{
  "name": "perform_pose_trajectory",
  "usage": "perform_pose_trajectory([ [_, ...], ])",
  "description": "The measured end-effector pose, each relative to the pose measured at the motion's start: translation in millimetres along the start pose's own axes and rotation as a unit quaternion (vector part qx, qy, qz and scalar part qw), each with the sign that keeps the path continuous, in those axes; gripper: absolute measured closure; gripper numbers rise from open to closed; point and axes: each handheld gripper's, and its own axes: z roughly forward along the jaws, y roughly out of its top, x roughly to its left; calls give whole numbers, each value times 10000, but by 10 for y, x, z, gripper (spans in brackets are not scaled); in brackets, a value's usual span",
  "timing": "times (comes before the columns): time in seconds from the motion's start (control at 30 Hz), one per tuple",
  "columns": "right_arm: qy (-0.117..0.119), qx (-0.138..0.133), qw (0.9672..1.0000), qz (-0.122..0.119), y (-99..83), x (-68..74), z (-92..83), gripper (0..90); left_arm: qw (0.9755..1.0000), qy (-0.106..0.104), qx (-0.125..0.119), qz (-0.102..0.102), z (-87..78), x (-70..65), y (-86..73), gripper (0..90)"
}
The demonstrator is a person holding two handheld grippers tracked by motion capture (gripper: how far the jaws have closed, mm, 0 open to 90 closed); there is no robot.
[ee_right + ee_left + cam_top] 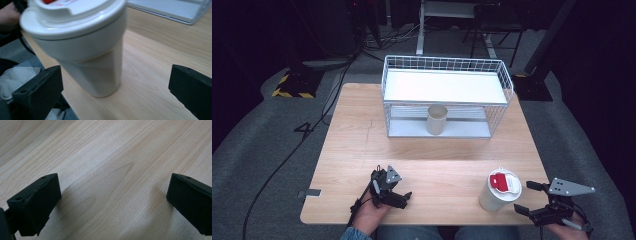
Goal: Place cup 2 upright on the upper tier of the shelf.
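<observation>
While our right gripper (527, 197) hovers at the desk's (432, 165) near right corner with its fingers spread wide and nothing between them, the white lidded cup (498, 190) stands upright just to their left, close to the near edge. Its long axis is vertical, and in the right gripper view the cup (82, 50) sits just ahead of the fingers, nearer the left one, not touching either. We judge this hand far the nearer for any regrasp. Our left gripper (393, 192) rests well apart on bare wood, fingers also spread and empty. Farther back, a wire shelf rack (447, 95) holds a tan paper cup (436, 119) on its lower level; nothing blocks the way between.
</observation>
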Motion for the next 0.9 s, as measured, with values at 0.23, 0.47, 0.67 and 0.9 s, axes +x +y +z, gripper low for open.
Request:
perform_pose_trajectory([
  [0.23, 263, -5, 9994, -209, 11, 117, 116, 0, 10000, 1, -1, 2, 0, 0, 0, 0],
  [0.47, 414, -50, 9989, -193, -27, 156, 341, 0, 10000, 2, -2, 6, 0, 1, 0, 0],
  [0.67, 379, -340, 9987, -52, -69, 137, 485, 0, 10000, 2, 1, 0, 0, -1, 0, 0],
  [0.9, 334, -518, 9981, -56, -89, 142, 585, 3, 10000, 9, -2, -4, -1, -2, -1, 1],
])
